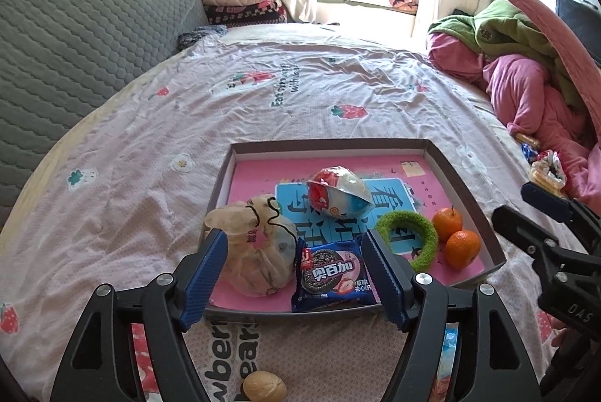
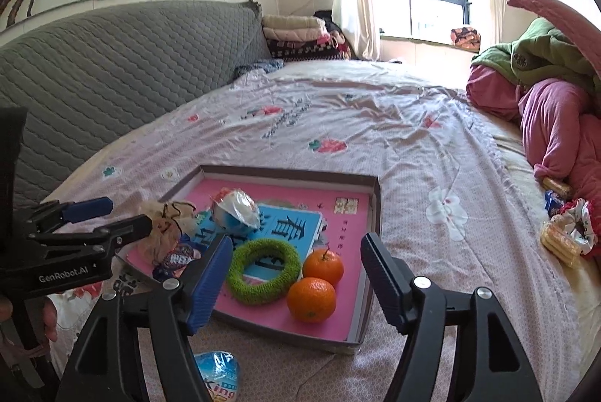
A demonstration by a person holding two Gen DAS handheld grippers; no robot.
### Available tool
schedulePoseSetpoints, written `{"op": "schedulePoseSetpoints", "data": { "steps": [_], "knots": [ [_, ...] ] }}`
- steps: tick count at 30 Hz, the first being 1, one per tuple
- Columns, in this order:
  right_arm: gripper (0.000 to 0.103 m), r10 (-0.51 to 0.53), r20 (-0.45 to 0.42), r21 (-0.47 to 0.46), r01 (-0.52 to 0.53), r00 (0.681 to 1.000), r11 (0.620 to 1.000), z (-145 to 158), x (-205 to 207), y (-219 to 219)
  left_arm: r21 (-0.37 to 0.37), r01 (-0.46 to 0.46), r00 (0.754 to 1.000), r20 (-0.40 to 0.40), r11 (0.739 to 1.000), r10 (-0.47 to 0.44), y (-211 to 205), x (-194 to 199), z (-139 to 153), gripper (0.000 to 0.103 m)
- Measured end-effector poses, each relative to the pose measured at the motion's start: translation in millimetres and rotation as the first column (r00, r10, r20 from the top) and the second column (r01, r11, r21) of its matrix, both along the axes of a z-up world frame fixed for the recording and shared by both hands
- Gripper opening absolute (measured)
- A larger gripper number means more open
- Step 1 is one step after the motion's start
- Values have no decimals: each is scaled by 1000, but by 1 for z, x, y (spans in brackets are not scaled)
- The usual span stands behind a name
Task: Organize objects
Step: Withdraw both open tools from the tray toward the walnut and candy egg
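A shallow tray (image 1: 326, 143) with a pink floor lies on the bed. It holds a beige drawstring pouch (image 1: 255, 252), a blue biscuit packet (image 1: 330, 274), a foil-wrapped snack (image 1: 338, 191), a green fuzzy ring (image 2: 240, 274) and two oranges (image 2: 323, 267) (image 2: 311, 298). My left gripper (image 1: 295, 252) hovers open over the pouch and biscuit packet, its pads clear of both. My right gripper (image 2: 296, 252) stands open above the ring and oranges, touching nothing. A walnut (image 1: 264, 387) and a light blue packet (image 2: 219, 375) lie on the sheet in front of the tray.
A heap of pink and green clothes (image 1: 526, 64) fills the bed's right side, with biscuits and a scrunchie (image 2: 563, 237) beside it. A grey quilted headboard (image 1: 75, 45) runs along the left. Folded blankets (image 2: 296, 34) sit at the far end by the window.
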State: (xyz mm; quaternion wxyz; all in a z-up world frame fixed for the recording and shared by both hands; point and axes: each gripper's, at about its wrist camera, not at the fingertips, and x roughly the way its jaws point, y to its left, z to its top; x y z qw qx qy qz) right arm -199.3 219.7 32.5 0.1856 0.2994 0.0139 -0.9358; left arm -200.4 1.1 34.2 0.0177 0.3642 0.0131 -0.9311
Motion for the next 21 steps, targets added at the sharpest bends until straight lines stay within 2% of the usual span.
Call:
{"op": "schedulePoseSetpoints", "data": {
  "steps": [12, 21],
  "knots": [
    [71, -4, -108, -46, -1, 994, 999, 21, 17, 6, 13, -23, 999, -45, 1000, 24, -6, 14, 14, 77],
    [77, 15, -182, -76, -29, 983, 997, 35, 38, 6, 12, -26, 996, -88, 1000, 27, -10, 34, 26, 77]
  ]
}}
